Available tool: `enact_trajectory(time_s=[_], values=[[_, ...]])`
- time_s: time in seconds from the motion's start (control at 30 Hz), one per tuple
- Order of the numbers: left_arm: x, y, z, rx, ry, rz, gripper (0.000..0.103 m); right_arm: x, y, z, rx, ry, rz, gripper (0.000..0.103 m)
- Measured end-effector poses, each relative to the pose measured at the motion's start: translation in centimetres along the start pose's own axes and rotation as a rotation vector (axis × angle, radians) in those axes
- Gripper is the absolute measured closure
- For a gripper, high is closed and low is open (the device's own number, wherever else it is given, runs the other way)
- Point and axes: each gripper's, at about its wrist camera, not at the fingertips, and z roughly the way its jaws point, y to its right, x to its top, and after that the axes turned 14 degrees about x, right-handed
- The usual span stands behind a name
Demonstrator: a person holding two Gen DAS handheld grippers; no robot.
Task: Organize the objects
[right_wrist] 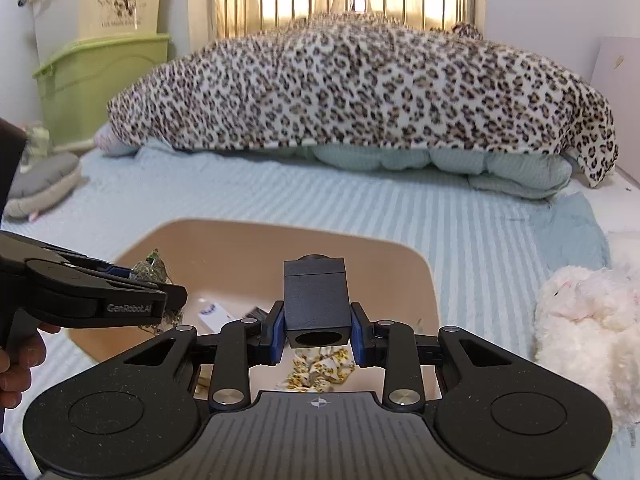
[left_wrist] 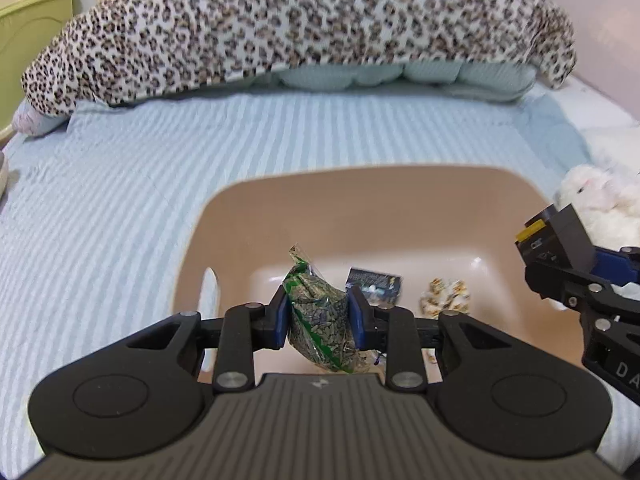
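Up close, the left gripper (left_wrist: 318, 312) is pinching a clear green-printed packet (left_wrist: 320, 316) of dried bits between its blue pads, holding it upright over the tan plastic basin (left_wrist: 256, 216). Beside it, the right gripper (right_wrist: 318, 334) is clamping a black block (right_wrist: 315, 296) with a round hole in its near face, hanging above the same basin. Down on the basin floor, a crumpled yellow-and-white wrapper (right_wrist: 320, 370) is lying just under the block, a small dark packet (left_wrist: 374, 284) is sitting next to it, and a white strip with blue print (right_wrist: 212, 314) is resting further left. The basin is sitting on a pale blue striped bedspread (left_wrist: 120, 200). Off to the right, a fluffy white plush toy (right_wrist: 588, 320) is lying near the basin's edge. Farther back, a leopard-print blanket (right_wrist: 360, 88) is draping over a folded pale green quilt (right_wrist: 440, 160), and stacked storage bins (right_wrist: 100, 48) are standing at the far left.
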Motion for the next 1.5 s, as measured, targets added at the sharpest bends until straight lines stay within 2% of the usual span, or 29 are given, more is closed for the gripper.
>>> enact_trajectory(time_s=[0.2,0.37,0.43,0.5,0.53,0.57,0.67,0.77,1.23,1.33,1.5], values=[[-1.3,0.4,3.5,0.015,-0.082,0.029,0.071,-1.1,0.5,3.0,-0.01,-0.076,0.002,0.073],[-1.7,-0.1,3.3,0.004,-0.081,0.026,0.07,-1.7,0.4,4.3,-0.007,-0.142,0.004,0.073],[-1.6,-0.1,2.6,0.016,-0.082,0.029,0.069,-1.7,0.3,4.2,-0.007,-0.152,0.009,0.063],[-1.2,-0.2,1.6,0.033,-0.069,0.03,0.055,-1.5,0.1,3.5,-0.001,-0.145,0.02,0.052],[-1.2,-0.4,0.9,0.033,-0.052,0.023,0.044,-1.4,0.1,3.0,-0.002,-0.14,0.027,0.049],[-1.3,-0.6,0.2,0.031,-0.034,0.014,0.038,-1.4,0.0,2.4,-0.002,-0.132,0.032,0.043],[-1.7,-1.2,-1.8,0.024,-0.014,-0.001,0.034,-1.0,-0.1,0.6,0.002,-0.116,0.041,0.032],[-2.3,-1.5,-3.7,0.035,-0.008,0.003,0.033,-0.9,-0.5,-1.3,-0.004,-0.106,0.037,0.026],[-7.0,-2.2,-11.2,0.039,0.023,0.02,0.033,-3.7,-4.2,-9.1,0.008,-0.09,0.042,0.021],[-8.2,-2.3,-12.6,0.038,0.024,0.028,0.033,-4.7,-5.2,-10.4,0.001,-0.09,0.038,0.016],[-10.1,-2.6,-14.8,0.031,0.035,0.019,0.033,-6.1,-6.5,-12.5,0.008,-0.082,0.049,0.015]])
